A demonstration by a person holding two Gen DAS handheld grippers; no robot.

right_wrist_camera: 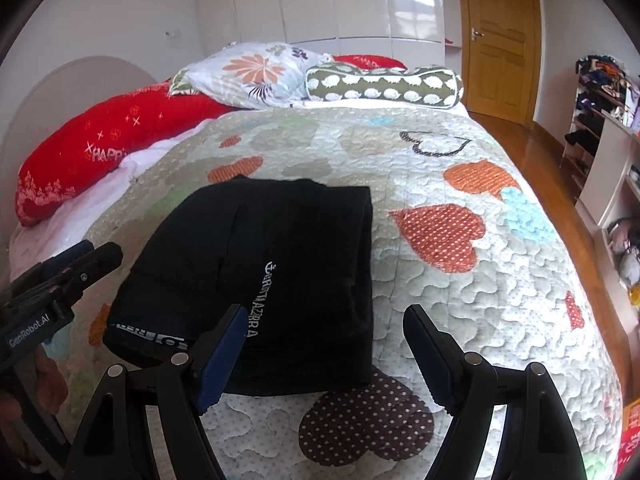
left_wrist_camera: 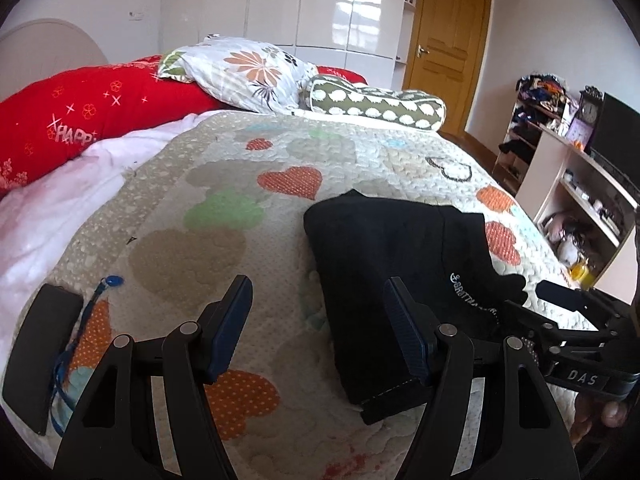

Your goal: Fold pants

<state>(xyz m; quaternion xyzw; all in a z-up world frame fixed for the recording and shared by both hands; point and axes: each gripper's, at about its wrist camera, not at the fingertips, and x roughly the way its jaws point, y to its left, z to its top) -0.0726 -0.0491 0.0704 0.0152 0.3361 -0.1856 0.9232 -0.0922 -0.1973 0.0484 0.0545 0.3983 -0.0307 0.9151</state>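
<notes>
Left wrist view, left to right: phone (left_wrist_camera: pixel 38 356) and blue lanyard (left_wrist_camera: pixel 86 312) on the quilt (left_wrist_camera: pixel 224 240), left gripper (left_wrist_camera: pixel 316 332) with jaws spread and empty, black pants (left_wrist_camera: pixel 384 264) folded into a compact stack just ahead-right, right gripper (left_wrist_camera: pixel 560 300) low beside them, likewise spread. Risks from here: snagging only the top layer, dragging the stack askew, undoing the fold

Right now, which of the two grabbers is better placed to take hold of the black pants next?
Probably the right gripper: its open jaws straddle the near right edge of the folded black pants. The left gripper is also open, mostly over bare quilt, with only one finger by the pants' left edge.
</notes>
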